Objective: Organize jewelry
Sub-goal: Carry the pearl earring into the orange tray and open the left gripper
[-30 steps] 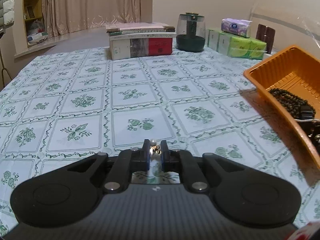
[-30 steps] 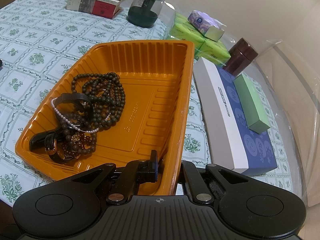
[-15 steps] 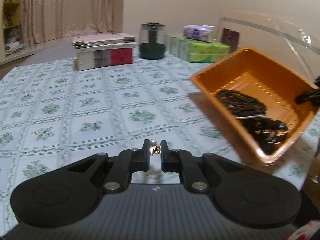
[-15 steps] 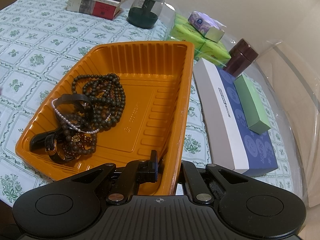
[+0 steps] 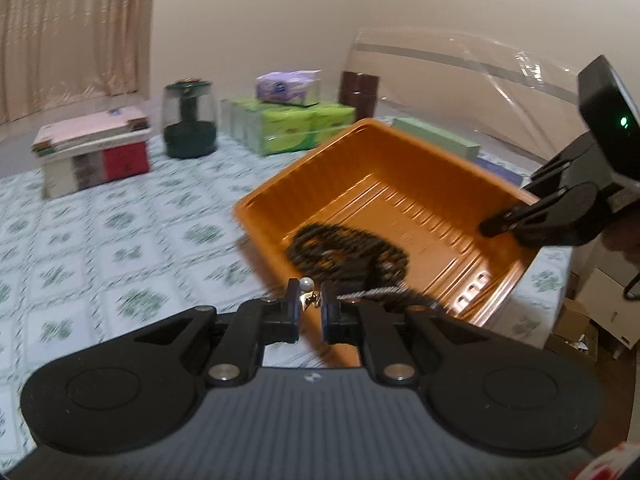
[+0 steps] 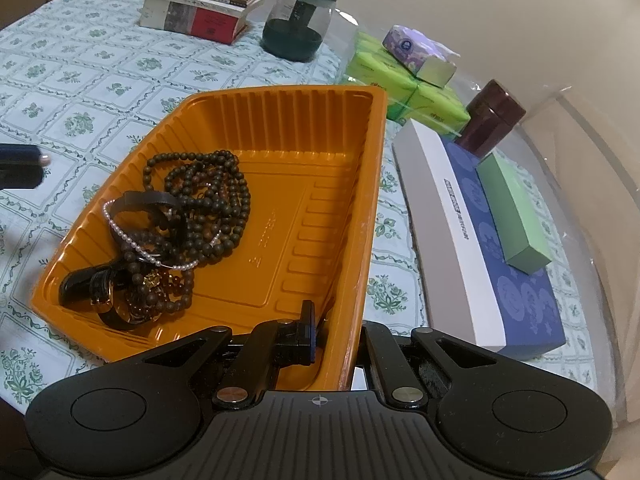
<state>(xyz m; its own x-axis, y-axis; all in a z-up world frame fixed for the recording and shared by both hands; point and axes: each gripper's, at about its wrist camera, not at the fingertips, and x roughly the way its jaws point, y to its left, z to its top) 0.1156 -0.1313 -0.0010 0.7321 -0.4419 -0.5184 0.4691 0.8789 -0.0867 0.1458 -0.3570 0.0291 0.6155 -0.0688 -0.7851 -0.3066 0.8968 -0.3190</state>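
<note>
From the left wrist view, the left gripper [image 5: 310, 306] has its jaws drawn narrow on a small pearl-and-gold earring [image 5: 307, 291], the pearl showing just above the fingertips. Beyond it, at about one o'clock, the ribbed orange plastic tray [image 5: 400, 184] sits on the green-and-white floral surface [image 5: 120, 240], tilted, with a blurred heap of dark wooden bead strings [image 5: 348, 250] in its near end. At three o'clock the right gripper [image 5: 504, 226] is clamped on the tray's rim. At eleven o'clock lie a stack of books [image 5: 92, 152] and a dark green glass-domed jar [image 5: 190, 124]; green tissue packs [image 5: 288, 128] stand at twelve.

From the right wrist view, the right gripper [image 6: 336, 332] grips the orange tray's [image 6: 368, 208] near wall, one finger inside and one outside. The bead strings [image 6: 208, 200], a thin white pearl bracelet [image 6: 132, 240] and a black band [image 6: 148, 200] are piled at ten o'clock inside the tray. At nine o'clock the left gripper's tip [image 6: 22, 164] enters the edge of the view, apart from the tray. A long blue-and-white box [image 6: 500, 280] lies at two o'clock with a green box [image 6: 516, 216] on it.
</note>
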